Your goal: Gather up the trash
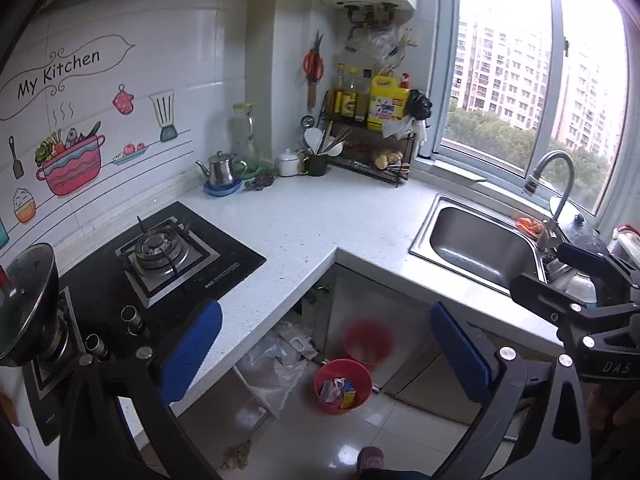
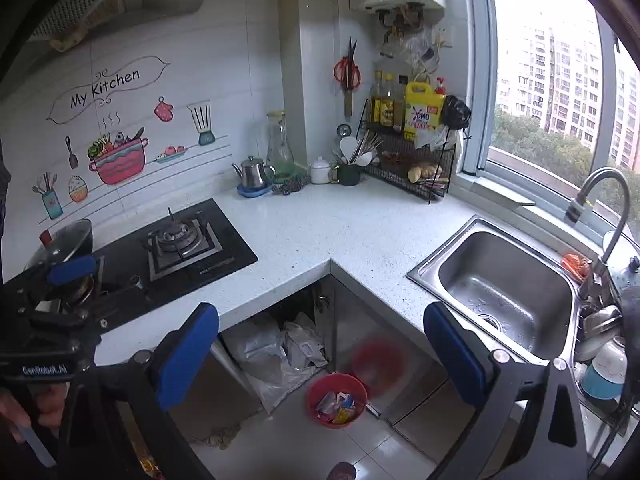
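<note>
The white desk (image 2: 320, 232) spreads bare beyond both hand-held grippers. Below and ahead on the floor, the red bin (image 2: 337, 400) holds wrappers (image 2: 336, 404). Left hand-held gripper (image 1: 326, 354) and right hand-held gripper (image 2: 320, 354) gape, holding nothing, about equally near.

Upright red bin (image 1: 343, 385) holding wrappers (image 1: 338, 390)

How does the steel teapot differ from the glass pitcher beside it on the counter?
The steel teapot is short, opaque and shiny; the glass pitcher is tall and see-through. The teapot sits on a blue dish; the pitcher does not. Both stand upright against the tiled wall.
</note>
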Available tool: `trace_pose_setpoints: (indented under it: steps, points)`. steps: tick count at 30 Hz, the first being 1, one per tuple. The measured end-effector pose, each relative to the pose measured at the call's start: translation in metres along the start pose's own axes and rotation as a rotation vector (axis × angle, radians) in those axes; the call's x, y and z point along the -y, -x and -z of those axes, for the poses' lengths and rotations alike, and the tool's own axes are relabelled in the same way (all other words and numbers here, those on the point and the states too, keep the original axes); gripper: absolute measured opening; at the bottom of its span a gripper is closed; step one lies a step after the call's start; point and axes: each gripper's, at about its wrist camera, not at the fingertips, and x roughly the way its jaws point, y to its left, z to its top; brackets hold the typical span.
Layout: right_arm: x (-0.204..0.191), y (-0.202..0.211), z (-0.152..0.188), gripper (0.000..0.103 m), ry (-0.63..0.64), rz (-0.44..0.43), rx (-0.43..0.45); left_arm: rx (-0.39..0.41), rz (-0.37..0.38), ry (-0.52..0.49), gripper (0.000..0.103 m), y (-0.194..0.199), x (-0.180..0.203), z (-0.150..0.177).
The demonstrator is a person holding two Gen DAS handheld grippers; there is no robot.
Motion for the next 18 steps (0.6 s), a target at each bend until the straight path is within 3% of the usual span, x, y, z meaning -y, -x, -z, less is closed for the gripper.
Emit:
trace_pose_setpoints:
  steps: [18]
  points:
    - [0.001, 0.022, 0.005, 0.102, 0.010, -0.011, 0.006, 0.015, -0.019, 0.035, 0.103, 0.012, 0.014, 0.006]
